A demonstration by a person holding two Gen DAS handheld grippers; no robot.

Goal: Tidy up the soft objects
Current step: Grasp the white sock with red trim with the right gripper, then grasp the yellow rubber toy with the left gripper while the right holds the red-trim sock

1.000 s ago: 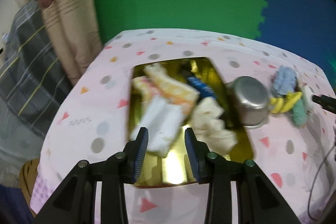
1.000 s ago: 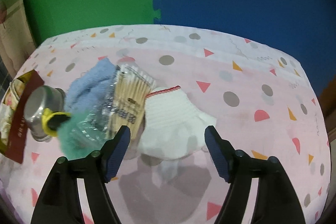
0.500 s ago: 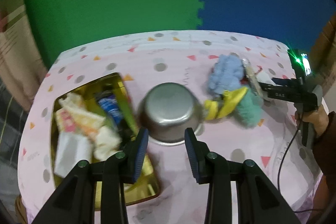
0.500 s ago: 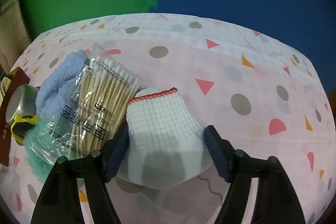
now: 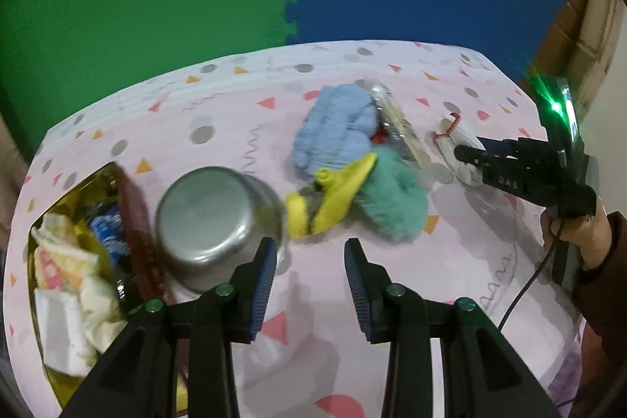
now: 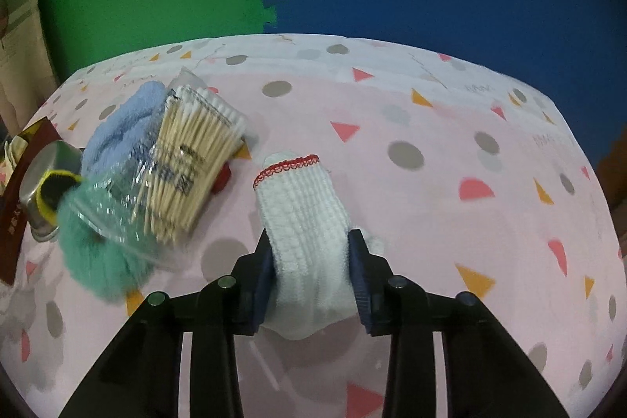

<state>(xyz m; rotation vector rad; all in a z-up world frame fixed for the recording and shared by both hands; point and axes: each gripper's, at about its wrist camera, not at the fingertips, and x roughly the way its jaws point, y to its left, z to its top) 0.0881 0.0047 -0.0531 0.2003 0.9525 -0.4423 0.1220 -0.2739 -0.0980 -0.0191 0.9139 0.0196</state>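
Observation:
A white knitted glove (image 6: 298, 206) with a red hem lies on the pink spotted tablecloth (image 6: 450, 143). My right gripper (image 6: 309, 241) is closing its jaws, and both pads press the glove's sides and bunch it up. From the left wrist view, that gripper (image 5: 466, 153) reaches the glove (image 5: 450, 140) from the right. My left gripper (image 5: 309, 249) hangs open and holds nothing, just in front of a yellow cloth item (image 5: 337, 194). A teal fluffy piece (image 5: 395, 198) and a blue fluffy cloth (image 5: 337, 128) lie beyond it.
An upturned steel bowl (image 5: 211, 222) sits left of the left gripper. Further left, a gold tray (image 5: 74, 198) holds several folded cloths. A bag of cotton swabs (image 6: 188, 163) leans on the soft pile. A hand (image 5: 576, 234) grips the right tool.
The left wrist view swung right, from over the gold tray to the bowl and the soft pile. The right gripper dropped over the white glove and narrowed its jaws onto it.

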